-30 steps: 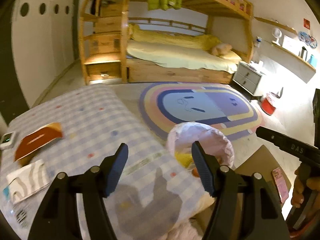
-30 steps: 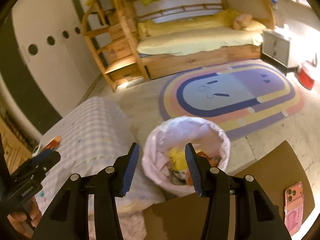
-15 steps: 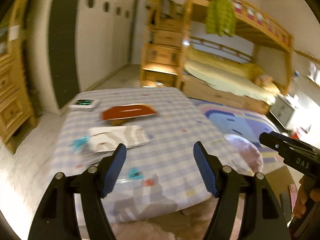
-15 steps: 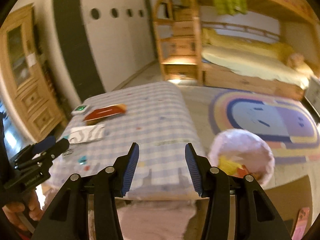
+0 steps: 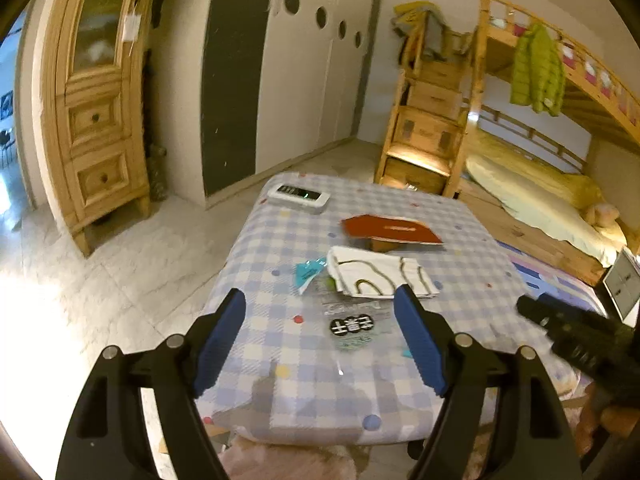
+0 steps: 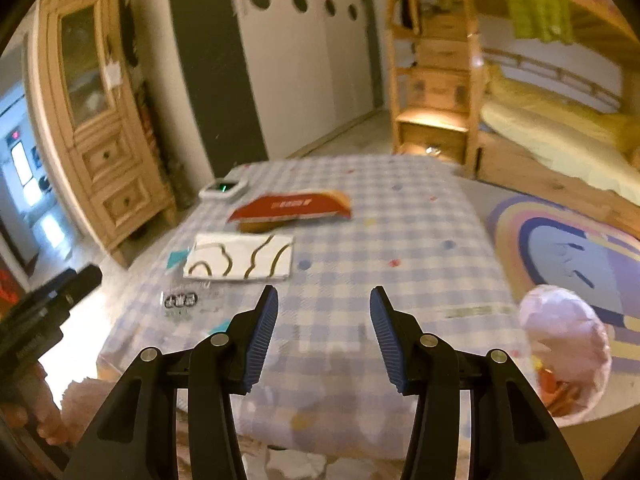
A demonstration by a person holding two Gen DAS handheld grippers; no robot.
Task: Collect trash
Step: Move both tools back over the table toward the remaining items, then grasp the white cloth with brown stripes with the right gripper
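Trash lies on a blue checked tablecloth (image 5: 460, 248) (image 6: 400, 232): a red packet (image 5: 390, 230) (image 6: 292, 206), a white packet with brown curves (image 5: 380, 274) (image 6: 240, 258), a teal scrap (image 5: 308, 272) (image 6: 178, 258) and a clear wrapper with a black label (image 5: 352, 326) (image 6: 182, 300). My left gripper (image 5: 318, 300) hovers above the clear wrapper with its jaws opening and nothing between the pads. My right gripper (image 6: 324, 294) is open and empty over the cloth, right of the trash. A bin lined with a pale pink bag (image 6: 568, 344) stands on the floor at the table's right.
A white device with a green light (image 5: 298, 196) (image 6: 222, 189) sits at the table's far corner. A wooden cabinet (image 5: 96, 120) stands at the left. A bunk bed (image 5: 540, 160) and a striped rug (image 6: 568, 240) are at the right. Each gripper shows at the other view's edge.
Both views have swung left, from the bin and rug to the table, so the trash on the cloth now sits ahead. The left jaws have widened a little.
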